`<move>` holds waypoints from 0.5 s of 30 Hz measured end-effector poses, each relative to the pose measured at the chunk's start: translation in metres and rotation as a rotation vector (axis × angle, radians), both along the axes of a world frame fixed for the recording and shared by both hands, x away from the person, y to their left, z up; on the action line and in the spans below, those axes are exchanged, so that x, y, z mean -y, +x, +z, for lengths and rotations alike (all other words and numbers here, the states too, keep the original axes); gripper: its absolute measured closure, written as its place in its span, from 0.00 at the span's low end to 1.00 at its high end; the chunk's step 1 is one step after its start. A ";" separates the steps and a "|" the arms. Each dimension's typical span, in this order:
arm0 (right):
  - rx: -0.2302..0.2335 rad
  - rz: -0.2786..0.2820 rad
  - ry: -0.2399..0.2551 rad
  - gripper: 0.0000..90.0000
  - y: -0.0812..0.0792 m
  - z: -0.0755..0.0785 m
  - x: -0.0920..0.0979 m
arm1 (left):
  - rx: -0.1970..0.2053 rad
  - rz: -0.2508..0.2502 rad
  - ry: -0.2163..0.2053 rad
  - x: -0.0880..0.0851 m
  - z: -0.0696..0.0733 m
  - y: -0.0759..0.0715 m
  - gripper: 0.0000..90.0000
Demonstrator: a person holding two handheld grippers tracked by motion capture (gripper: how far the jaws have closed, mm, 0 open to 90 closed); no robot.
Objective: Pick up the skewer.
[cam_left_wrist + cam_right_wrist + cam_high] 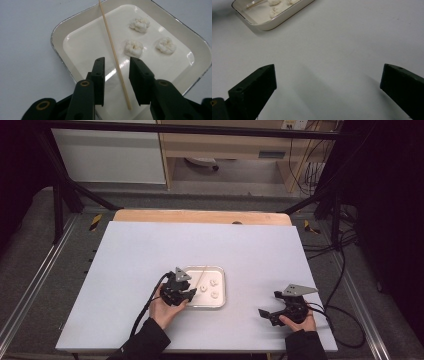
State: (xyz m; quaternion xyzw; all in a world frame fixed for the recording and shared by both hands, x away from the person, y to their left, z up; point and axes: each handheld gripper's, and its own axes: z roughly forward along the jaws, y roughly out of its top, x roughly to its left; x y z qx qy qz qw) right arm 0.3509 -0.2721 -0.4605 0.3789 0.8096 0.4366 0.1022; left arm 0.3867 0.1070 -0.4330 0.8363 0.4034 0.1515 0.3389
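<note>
A thin wooden skewer (pixel 112 50) lies in the white tray (pixel 57 32), its far end resting over the rim. My left gripper (pixel 116 61) hovers over the tray's near end, jaws a little apart on either side of the skewer, neither pad touching it. Three white fluffy pieces (pixel 133 48) sit in the tray to the right of the skewer. In the high view the left gripper (pixel 192 294) is at the tray's (pixel 222 285) left edge. My right gripper (pixel 268 303) rests to the right of the tray, open wide with only bare table between its jaws (pixel 328 70).
The tray (pixel 277 23) stands near the middle front of the white table top (pixel 150 250). A wooden strip (pixel 200 216) runs along the far edge. Black frame bars (pixel 65 185) and cables (pixel 345 270) flank the table.
</note>
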 end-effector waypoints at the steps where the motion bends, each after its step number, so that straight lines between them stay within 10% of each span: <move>1: 0.001 0.000 0.000 0.01 0.000 0.000 0.000 | -0.005 0.006 -0.001 0.002 -0.001 0.001 0.75; 15: 0.002 0.001 0.000 0.01 0.000 0.000 0.000 | 0.018 0.042 0.017 0.010 -0.011 0.002 0.91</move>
